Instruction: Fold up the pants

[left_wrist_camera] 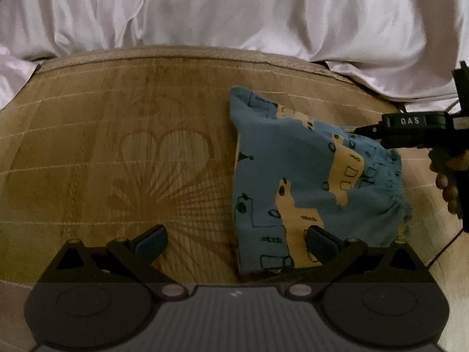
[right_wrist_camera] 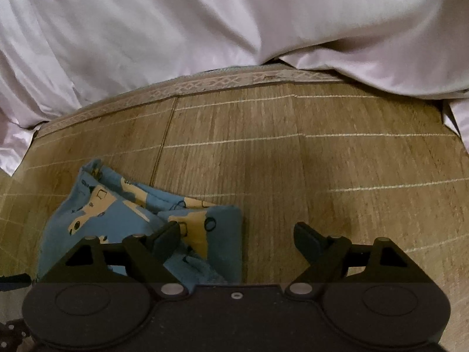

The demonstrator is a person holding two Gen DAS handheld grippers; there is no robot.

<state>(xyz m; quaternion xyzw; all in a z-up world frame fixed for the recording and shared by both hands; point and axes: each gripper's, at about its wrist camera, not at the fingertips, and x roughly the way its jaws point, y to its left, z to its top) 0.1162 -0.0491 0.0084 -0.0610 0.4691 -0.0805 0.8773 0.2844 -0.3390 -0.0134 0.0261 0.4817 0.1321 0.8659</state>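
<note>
Small blue pants (left_wrist_camera: 296,176) with a yellow vehicle print lie folded into a compact bundle on a woven bamboo mat (left_wrist_camera: 117,146). My left gripper (left_wrist_camera: 237,242) is open at the bundle's near left edge; its right finger (left_wrist_camera: 321,243) rests over the cloth, its left finger over bare mat. In the right wrist view the pants (right_wrist_camera: 123,223) lie at lower left. My right gripper (right_wrist_camera: 237,239) is open, its left finger (right_wrist_camera: 167,240) over the bundle's edge, nothing between the fingers. The right gripper (left_wrist_camera: 410,130) also shows at the far right of the left wrist view, held by a hand.
A crumpled white sheet (left_wrist_camera: 234,8) is heaped along the mat's far edge and around its corners (right_wrist_camera: 205,23). The mat (right_wrist_camera: 322,161) has a patterned border strip at the back and a heart and fan design to the left of the pants. A thin cable trails at the right edge.
</note>
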